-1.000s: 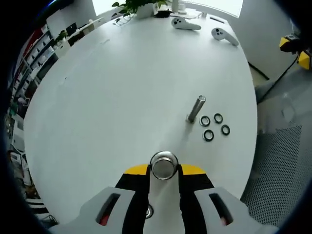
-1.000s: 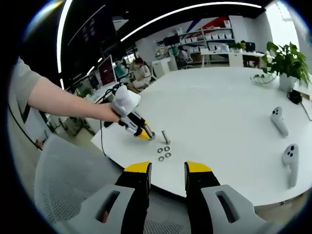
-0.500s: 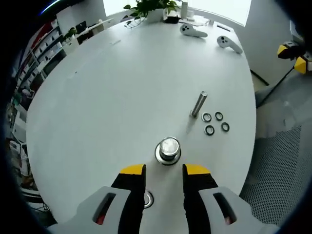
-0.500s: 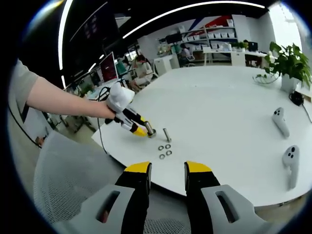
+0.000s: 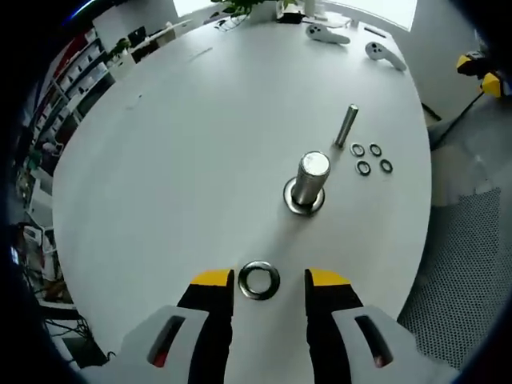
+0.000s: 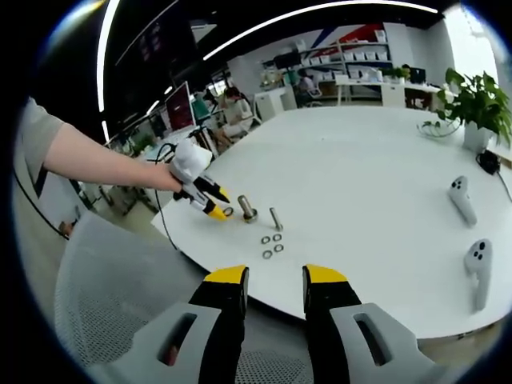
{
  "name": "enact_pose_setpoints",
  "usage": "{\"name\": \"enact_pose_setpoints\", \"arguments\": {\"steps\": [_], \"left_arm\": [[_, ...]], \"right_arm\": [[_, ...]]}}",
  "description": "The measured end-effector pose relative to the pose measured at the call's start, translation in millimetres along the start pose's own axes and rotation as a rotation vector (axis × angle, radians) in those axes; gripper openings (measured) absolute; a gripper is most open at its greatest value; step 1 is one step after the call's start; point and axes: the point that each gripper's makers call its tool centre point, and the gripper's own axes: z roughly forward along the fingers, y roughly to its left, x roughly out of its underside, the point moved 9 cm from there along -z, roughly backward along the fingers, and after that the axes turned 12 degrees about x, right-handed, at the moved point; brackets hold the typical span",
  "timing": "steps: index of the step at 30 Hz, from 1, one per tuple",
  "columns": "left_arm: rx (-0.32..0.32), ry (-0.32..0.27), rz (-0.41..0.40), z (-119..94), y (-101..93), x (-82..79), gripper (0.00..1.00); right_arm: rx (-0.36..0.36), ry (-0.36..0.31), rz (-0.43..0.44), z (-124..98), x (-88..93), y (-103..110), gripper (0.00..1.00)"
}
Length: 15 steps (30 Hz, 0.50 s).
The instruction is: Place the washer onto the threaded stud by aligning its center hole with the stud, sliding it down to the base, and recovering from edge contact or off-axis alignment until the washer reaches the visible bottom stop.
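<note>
— Where's the washer?
— Flat on the table point(image 5: 160, 160), between the left gripper's point(image 5: 269, 280) wide, empty jaws; the stud point(image 5: 308, 182) stands upright farther off, right of it.
— And the right gripper point(image 6: 274, 276)?
— Also wide, empty — off the table's near edge, well apart.

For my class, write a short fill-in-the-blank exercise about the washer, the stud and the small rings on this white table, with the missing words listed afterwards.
1. The large washer lies flat on the table between the jaws of the ___ claw.
2. Beside the slim rod lie ___ small rings.
3. The jaws of the right claw hold ___.
4. The thick stud stands ___ on its round base.

Missing words: left; four; nothing; upright
</note>
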Motion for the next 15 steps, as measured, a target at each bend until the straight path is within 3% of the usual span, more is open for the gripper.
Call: {"name": "enact_pose_setpoints", "arguments": {"steps": [6, 15], "left_arm": [[0.012, 0.032, -0.046, 9.0, -0.1, 10.2, 0.33], [0.02, 0.011, -0.08, 7.6, 4.9, 5.6, 0.34]], "right_arm": [[0.002, 0.004, -0.002, 0.2, 0.7, -0.3, 0.29], [-0.007, 0.003, -0.005, 0.2, 0.3, 0.4, 0.29]]}}
